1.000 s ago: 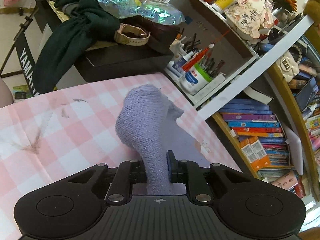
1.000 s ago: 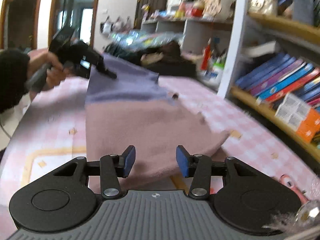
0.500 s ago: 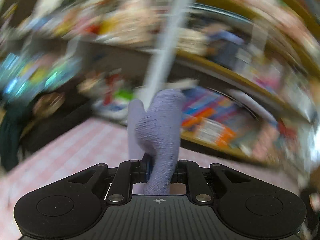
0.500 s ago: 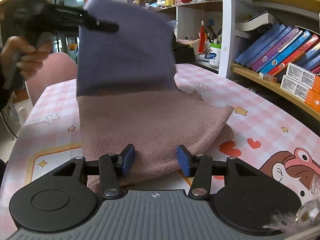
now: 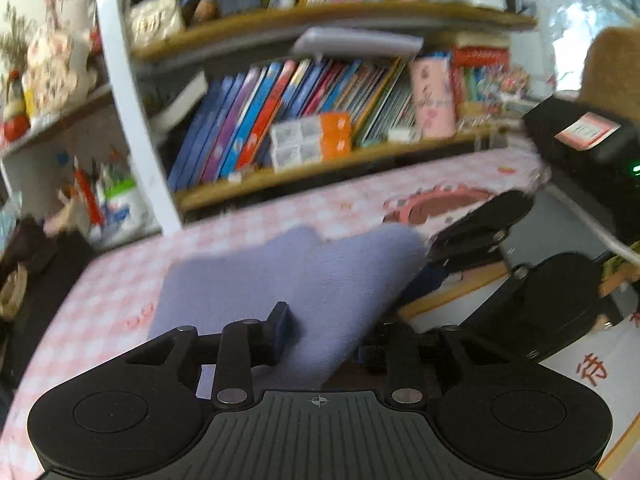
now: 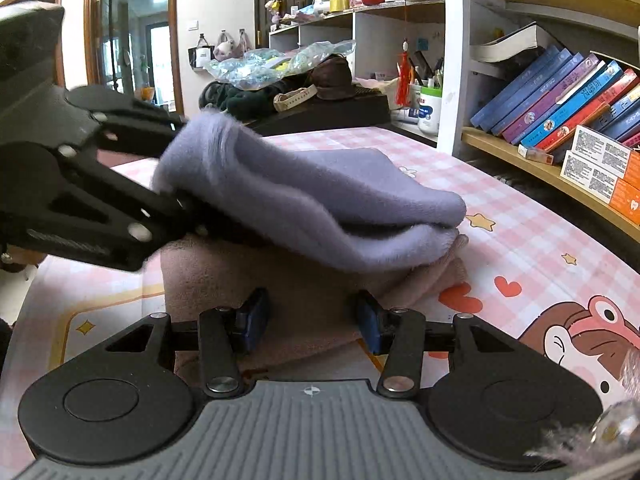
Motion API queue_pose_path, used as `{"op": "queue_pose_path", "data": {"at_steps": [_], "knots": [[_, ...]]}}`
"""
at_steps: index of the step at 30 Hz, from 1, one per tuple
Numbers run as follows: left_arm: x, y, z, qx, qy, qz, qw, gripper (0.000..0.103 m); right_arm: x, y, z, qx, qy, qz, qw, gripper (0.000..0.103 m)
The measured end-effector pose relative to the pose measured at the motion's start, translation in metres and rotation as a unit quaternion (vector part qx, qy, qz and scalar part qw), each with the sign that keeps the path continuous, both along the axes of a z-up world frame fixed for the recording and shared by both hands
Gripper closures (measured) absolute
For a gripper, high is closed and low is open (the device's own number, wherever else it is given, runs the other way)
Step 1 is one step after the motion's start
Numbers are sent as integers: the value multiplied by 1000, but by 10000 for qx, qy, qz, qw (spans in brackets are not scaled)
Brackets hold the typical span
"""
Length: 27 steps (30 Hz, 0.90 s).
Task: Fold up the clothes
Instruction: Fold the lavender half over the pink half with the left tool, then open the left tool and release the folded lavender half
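Note:
A lavender knit cloth (image 6: 320,196) lies folded over on top of a dusty pink cloth (image 6: 304,304) on the pink checked table (image 6: 540,248). My left gripper (image 5: 324,328) is open, and the lavender cloth (image 5: 288,280) lies loose between its spread fingers. It also shows from the side in the right wrist view (image 6: 100,184), at the lavender cloth's left edge. My right gripper (image 6: 312,320) is open with its fingers on either side of the near edge of the pink cloth. The right gripper also shows in the left wrist view (image 5: 480,236), to the right of the cloth.
A bookshelf (image 6: 560,92) full of books runs along the table's right side. Dark clothes, a plastic bag and a hat (image 6: 288,76) are piled at the table's far end. A pen cup (image 6: 428,108) stands by the white shelf post.
My left gripper swung the lavender cloth up and over towards the right gripper, laid it down folded on the pink cloth, and opened. The right gripper has stayed in place.

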<state>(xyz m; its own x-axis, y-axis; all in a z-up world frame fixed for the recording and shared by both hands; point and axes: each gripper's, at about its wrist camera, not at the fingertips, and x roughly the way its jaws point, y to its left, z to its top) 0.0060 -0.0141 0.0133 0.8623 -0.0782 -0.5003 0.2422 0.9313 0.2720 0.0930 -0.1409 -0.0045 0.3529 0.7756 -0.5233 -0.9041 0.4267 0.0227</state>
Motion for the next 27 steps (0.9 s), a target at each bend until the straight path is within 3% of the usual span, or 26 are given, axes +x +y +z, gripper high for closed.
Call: {"op": "queue_pose_path", "data": {"at_steps": [3, 6, 8, 12, 15, 19, 25, 26, 27], "knots": [[-12, -14, 2, 370, -278, -354, 9983, 55, -1, 0, 0, -2, -9, 0, 10000, 58], [-17, -26, 0, 623, -303, -624, 9956, 51, -1, 0, -1, -4, -15, 1, 10000, 58], [-15, -29, -4, 781, -295, -568, 9949, 54, -1, 0, -1, -9, -23, 2, 10000, 58], [-12, -28, 0, 803, -363, -353, 9955, 84, -1, 0, 0, -13, -45, -3, 10000, 58], [-19, -26, 5, 772, -323, -596, 9947, 85, -2, -1, -1, -1, -8, -4, 10000, 58], [-23, -24, -10, 997, 159, -902, 9908, 85, -3, 0, -1, -25, -3, 2, 10000, 58], [-4, 2, -1, -365, 289, -447, 9979, 72, -3, -4, 0, -6, 41, -52, 10000, 55], [-2, 4, -1, -547, 298, -368, 9974, 70, -4, -8, 2, -33, 115, -120, 9999, 52], [-2, 5, -2, -634, 310, -344, 9969, 69, -4, -11, 3, -60, 189, -188, 9996, 40]]}}
